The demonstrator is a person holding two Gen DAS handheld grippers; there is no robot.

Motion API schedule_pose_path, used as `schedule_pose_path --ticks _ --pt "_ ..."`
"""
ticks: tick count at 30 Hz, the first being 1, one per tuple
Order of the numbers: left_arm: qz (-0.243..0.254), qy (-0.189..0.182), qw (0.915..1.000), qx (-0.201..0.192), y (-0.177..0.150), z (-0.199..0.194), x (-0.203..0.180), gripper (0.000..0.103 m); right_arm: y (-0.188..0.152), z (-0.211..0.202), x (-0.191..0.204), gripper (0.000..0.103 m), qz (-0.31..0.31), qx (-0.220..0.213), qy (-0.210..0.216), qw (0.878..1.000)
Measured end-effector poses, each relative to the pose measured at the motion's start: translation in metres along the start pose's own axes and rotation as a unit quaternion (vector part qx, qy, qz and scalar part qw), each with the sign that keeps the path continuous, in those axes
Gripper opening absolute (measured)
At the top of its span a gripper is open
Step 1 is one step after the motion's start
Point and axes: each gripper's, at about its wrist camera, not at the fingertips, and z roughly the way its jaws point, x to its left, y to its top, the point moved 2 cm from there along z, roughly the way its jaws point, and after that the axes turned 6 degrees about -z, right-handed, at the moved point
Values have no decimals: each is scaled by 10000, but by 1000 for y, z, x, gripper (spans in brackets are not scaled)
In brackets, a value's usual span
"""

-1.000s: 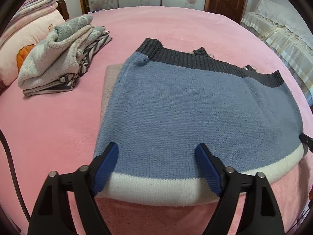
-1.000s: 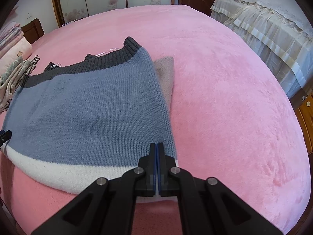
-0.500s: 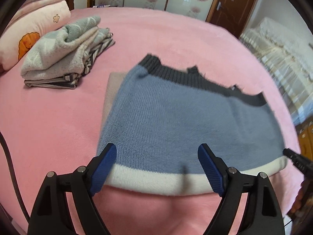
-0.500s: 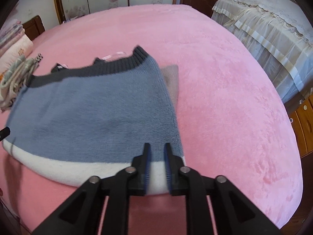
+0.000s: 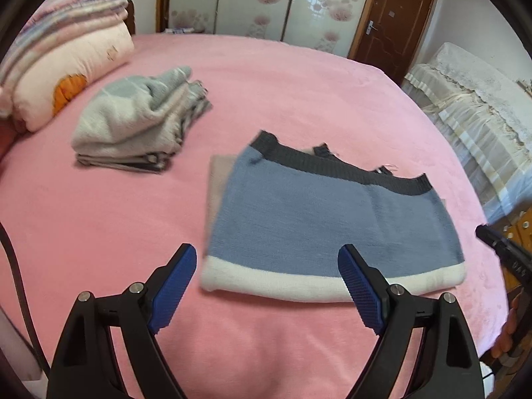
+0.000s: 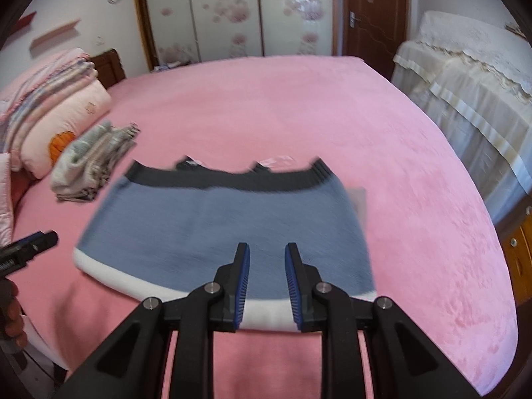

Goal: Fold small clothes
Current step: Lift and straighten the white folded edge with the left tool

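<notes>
Pink bed [image 5: 299,99] bears the folded sweater [image 5: 326,219] (untouched) beyond both parted, empty grippers.

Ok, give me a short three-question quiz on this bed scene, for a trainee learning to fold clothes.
1. True or false: the right gripper is clamped on the blue sweater.
2. Which colour is the sweater's band nearest the grippers? A) dark grey B) white C) pink
3. Fill in: the pile of folded clothes lies between the sweater and the ____.

Key
1. False; its jaws stand slightly apart with nothing between them, as do the wider jaws of the left gripper.
2. B; the dark grey band is on the far edge.
3. Pillow, at the head of the pink bed.
</notes>
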Motion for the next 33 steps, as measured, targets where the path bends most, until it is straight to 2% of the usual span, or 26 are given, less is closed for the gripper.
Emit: schedule_pose_path --ticks 3,7,10,13,18,24,33 --pt "-93 -5 10000 10 -4 -4 6 87 10 -1 16 22 -151 -171 23 9997" --pt "-383 -183 9988 237 -18 9 18 87 17 10 40 21 -413 -260 -14 9988" --pt "-661 -252 9964 477 -34 30 29 87 17 20 55 14 -541 -289 42 9981" --pt "-998 -544 9912 675 -51 51 39 87 14 37 69 9 -670 -271 55 9974" --pt "-1426 -811 9826 868 -67 84 47 87 5 73 79 3 -647 -56 80 9979" --pt "-1862 -1286 9707 811 -65 110 48 87 -8 99 77 1 -460 93 107 9988" --pt "-2476 -1852 9497 505 -49 140 46 88 -16 107 68 1 -244 59 204 9995"
